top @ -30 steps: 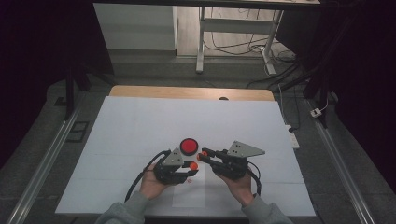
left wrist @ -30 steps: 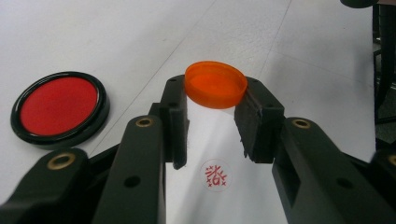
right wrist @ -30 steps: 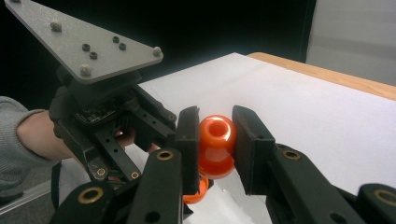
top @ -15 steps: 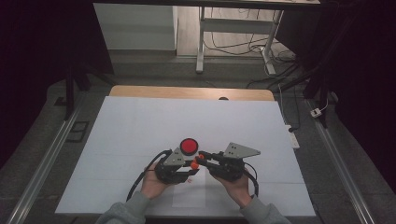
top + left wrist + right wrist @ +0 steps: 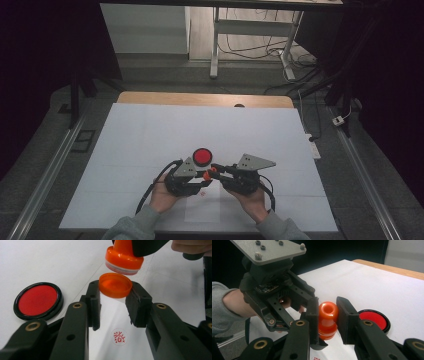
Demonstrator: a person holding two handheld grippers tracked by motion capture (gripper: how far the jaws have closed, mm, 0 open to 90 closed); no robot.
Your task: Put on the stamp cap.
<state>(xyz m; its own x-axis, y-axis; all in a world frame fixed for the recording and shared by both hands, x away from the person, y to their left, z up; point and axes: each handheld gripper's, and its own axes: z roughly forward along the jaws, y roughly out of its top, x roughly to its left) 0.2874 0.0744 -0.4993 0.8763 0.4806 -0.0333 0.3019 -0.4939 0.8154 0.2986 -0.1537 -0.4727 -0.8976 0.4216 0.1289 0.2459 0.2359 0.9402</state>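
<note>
Cap [image 5: 115, 285] sits clamped in the left gripper [image 5: 113, 305], mouth up. Stamp [image 5: 327, 320], clamped in the right gripper [image 5: 327, 315], hangs directly above it.

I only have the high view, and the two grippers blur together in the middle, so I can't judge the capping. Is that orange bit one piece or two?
Observer: Two. The left gripper holds a cap, open side up, and the right gripper holds the stamp by its handle.
Operator: Do they touch?
Observer: No. The left gripper view shows a gap, with the stamp's face just above the cap.
Operator: Is there any print on the paper?
Observer: Yes. A round red mark with a character in it lies on the paper under the left jaws.
</note>
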